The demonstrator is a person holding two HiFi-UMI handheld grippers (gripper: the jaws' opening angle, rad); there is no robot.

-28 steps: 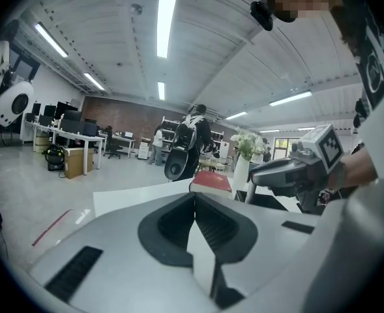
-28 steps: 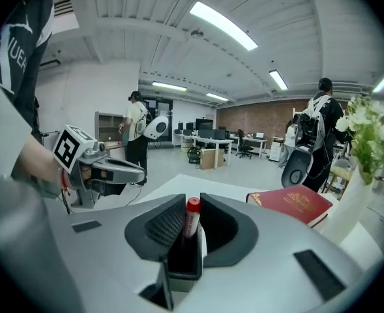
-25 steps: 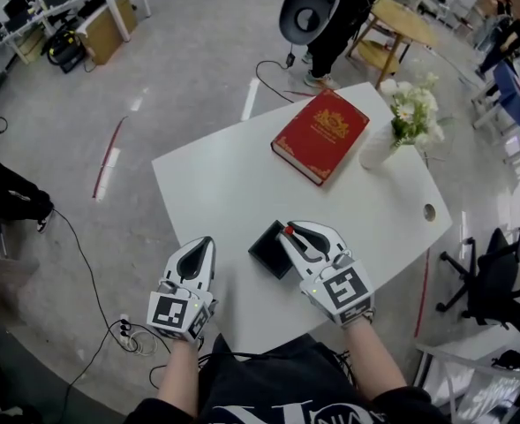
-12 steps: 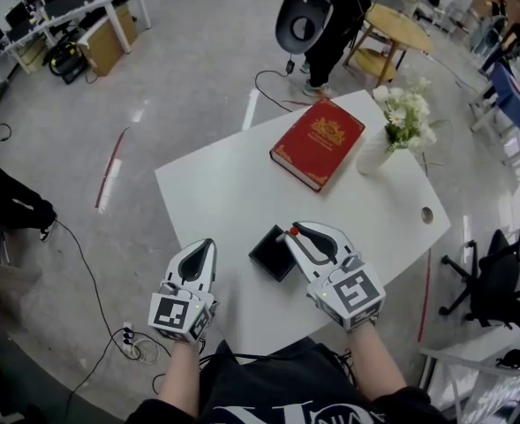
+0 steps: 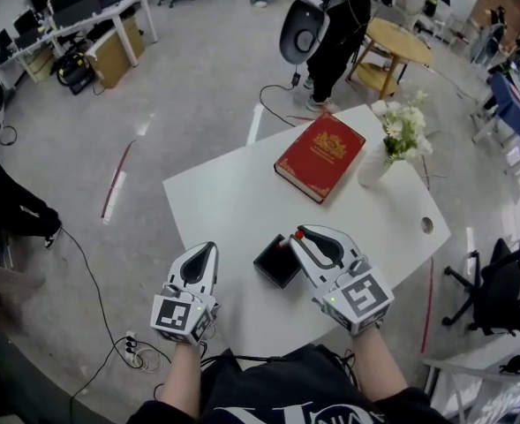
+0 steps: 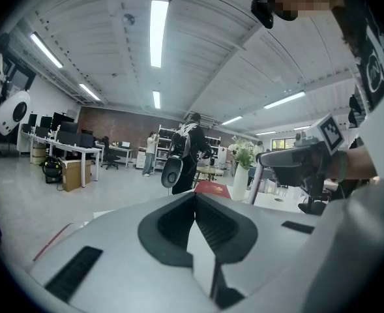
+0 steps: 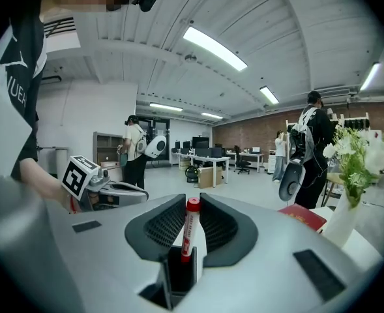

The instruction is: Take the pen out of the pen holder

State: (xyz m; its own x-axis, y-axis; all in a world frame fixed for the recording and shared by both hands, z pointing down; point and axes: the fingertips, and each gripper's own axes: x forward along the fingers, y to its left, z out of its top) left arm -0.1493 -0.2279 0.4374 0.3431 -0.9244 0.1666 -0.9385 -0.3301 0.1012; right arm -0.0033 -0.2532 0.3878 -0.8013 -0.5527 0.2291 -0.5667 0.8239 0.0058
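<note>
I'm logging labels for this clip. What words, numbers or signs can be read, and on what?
Nothing reads in full.
On the red book: gold crest and lettering, too small.
On the pen: barrel print, blurred.
On the shirt: white letters, cut off.
On the left gripper and right gripper: square markers only, no words.

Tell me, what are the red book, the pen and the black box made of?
The book looks like stiff card with a smooth red cover and shiny gold print; its pale edge looks like paper. The pen is probably plastic: a smooth white barrel and a glossy red cap. The box is matte black with thin straight walls, maybe plastic or coated board; the look leaves that open.
</note>
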